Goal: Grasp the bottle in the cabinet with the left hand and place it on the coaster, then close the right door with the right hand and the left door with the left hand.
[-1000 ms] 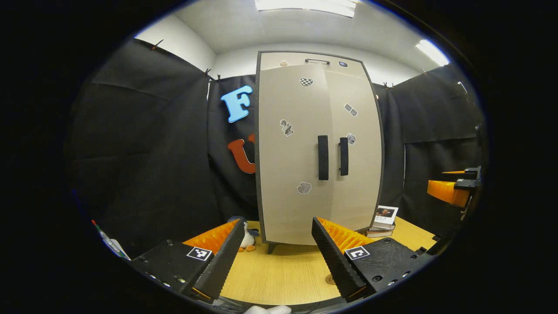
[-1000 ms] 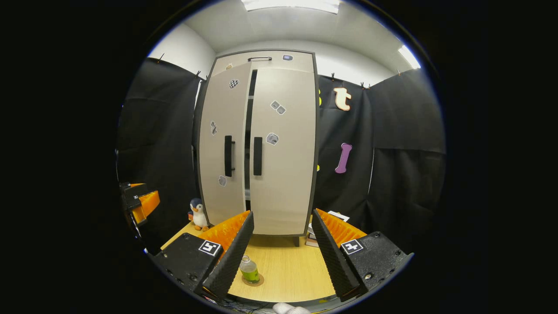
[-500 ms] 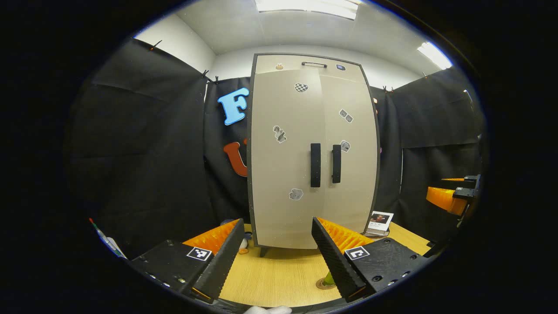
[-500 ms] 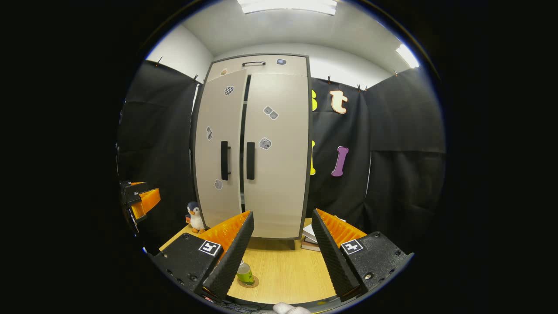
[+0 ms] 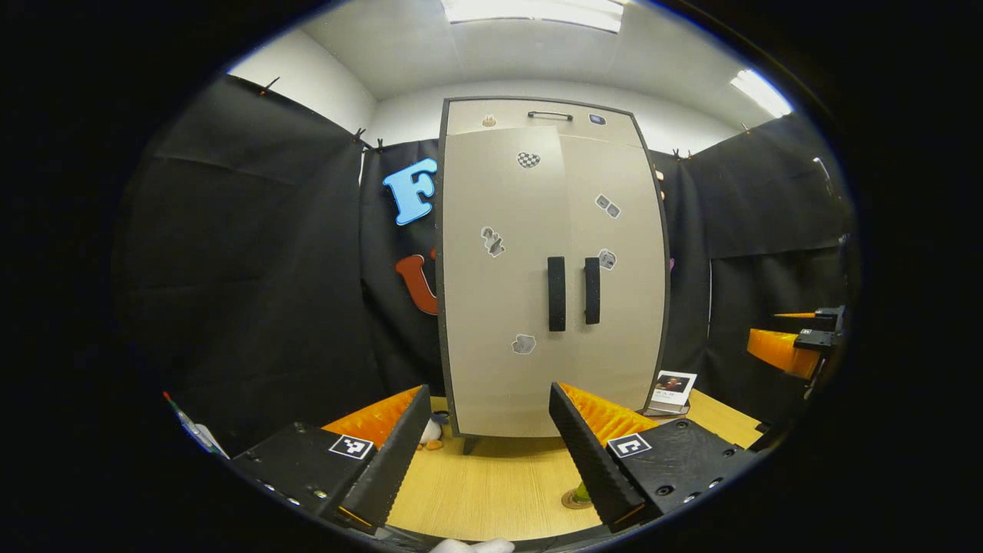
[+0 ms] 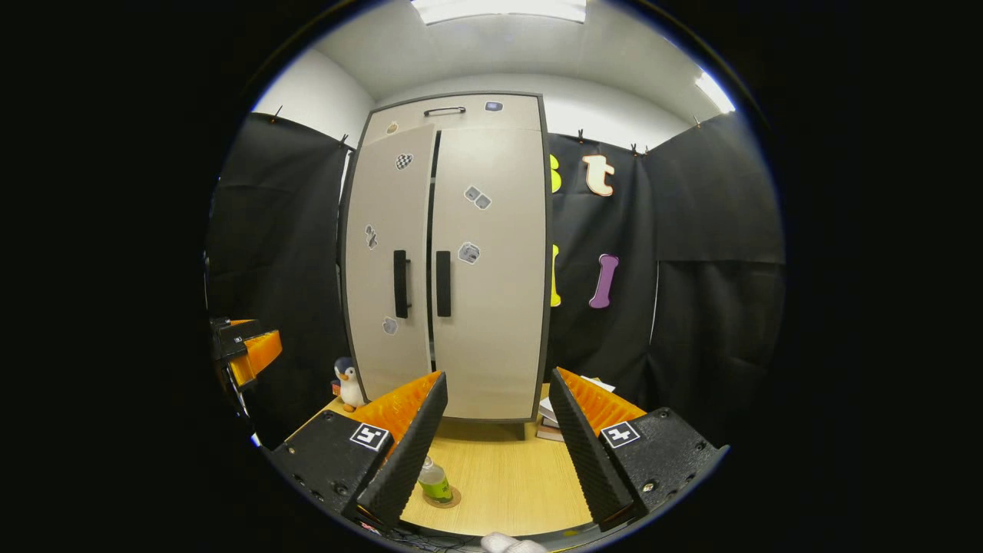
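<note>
Beige, upright and tall, the cabinet (image 5: 553, 269) stands straight ahead of both grippers at the back of the wooden table (image 6: 499, 476), and the one relation that matters now is the thin dark seam between its two doors. In the right gripper view the left door (image 6: 388, 261) sits a shade proud of the right door (image 6: 491, 261), with a narrow vertical gap along their meeting edges; in the left gripper view the doors look almost flush, so how much remains to push is hard to judge. The two black handles, their long axes vertical, stand side by side at mid-height. The left gripper (image 5: 488, 430) is spread wide and holds nothing, aimed at the cabinet's lower front and well apart from it; the left door lies dead ahead of it and slightly up, so it is the nearer hand for any last press. The right gripper (image 6: 495, 418) is likewise wide and empty, off the doors. The bottle (image 6: 435, 481) stands upright on the round coaster (image 6: 453, 498) on the table, near both grippers, so the placing looks done.
</note>
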The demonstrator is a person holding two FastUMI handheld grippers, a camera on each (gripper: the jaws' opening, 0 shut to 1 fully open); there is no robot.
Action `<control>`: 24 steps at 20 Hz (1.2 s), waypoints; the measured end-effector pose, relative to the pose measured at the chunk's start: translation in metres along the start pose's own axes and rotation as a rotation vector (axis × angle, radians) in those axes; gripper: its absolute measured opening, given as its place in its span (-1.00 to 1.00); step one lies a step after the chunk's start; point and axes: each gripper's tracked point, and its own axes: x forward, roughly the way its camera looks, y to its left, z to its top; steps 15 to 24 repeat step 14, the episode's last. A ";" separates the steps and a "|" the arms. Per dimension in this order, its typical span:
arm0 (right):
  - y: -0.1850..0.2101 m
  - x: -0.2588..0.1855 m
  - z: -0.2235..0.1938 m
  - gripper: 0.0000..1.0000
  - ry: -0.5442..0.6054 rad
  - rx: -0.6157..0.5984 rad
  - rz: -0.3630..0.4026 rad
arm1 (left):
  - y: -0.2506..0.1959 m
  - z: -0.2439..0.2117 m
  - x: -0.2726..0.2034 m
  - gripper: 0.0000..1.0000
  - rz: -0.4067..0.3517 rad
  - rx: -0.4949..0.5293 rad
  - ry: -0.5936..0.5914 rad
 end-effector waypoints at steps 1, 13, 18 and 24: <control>0.002 -0.001 0.001 0.65 -0.005 0.001 0.000 | 0.001 0.000 -0.001 0.89 0.000 0.000 -0.003; 0.014 -0.001 -0.005 0.65 0.000 -0.005 0.010 | 0.002 -0.010 -0.008 0.89 -0.016 0.019 0.024; 0.015 0.000 -0.006 0.65 0.003 -0.010 0.012 | 0.001 -0.011 -0.008 0.89 -0.018 0.018 0.027; 0.015 0.000 -0.006 0.65 0.003 -0.010 0.012 | 0.001 -0.011 -0.008 0.89 -0.018 0.018 0.027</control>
